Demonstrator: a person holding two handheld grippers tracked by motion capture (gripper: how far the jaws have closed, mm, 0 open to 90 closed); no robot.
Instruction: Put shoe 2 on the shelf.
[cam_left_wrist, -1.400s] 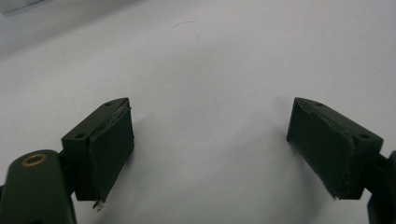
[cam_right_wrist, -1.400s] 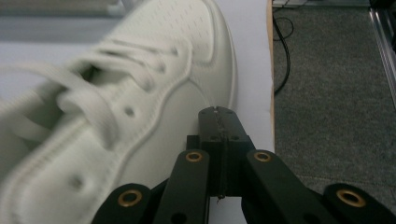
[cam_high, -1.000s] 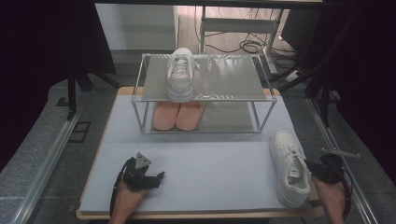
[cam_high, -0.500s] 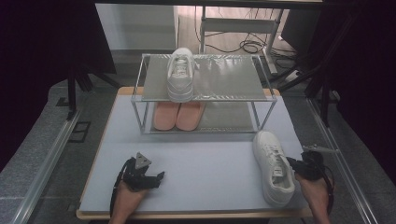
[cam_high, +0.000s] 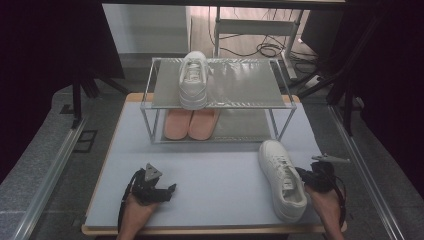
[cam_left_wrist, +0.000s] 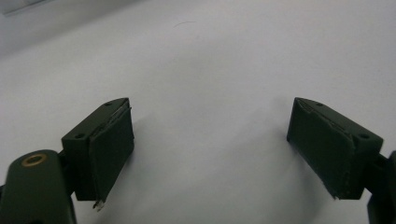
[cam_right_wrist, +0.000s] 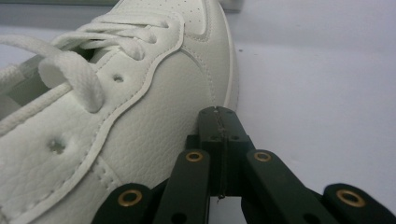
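Observation:
A white sneaker (cam_high: 282, 177) lies on the pale table (cam_high: 220, 170) at the front right, toe pointing away from me. My right gripper (cam_high: 302, 176) is shut with nothing between its jaws, and its tip touches the sneaker's side. In the right gripper view the closed jaws (cam_right_wrist: 218, 119) rest against the sneaker's (cam_right_wrist: 116, 107) leather wall, just above the sole. My left gripper (cam_high: 154, 189) hovers low over the table at the front left. Its jaws (cam_left_wrist: 210, 140) stand wide open over bare surface.
A metal two-level rack (cam_high: 220, 85) stands at the back of the table. A second white sneaker (cam_high: 193, 80) sits on its top shelf, and a pair of pink slippers (cam_high: 191, 124) lies underneath. Dark drapes and cables surround the table.
My right gripper has slid left across the table and the white sneaker has moved left with it, away from the right edge. The left gripper has stayed put.

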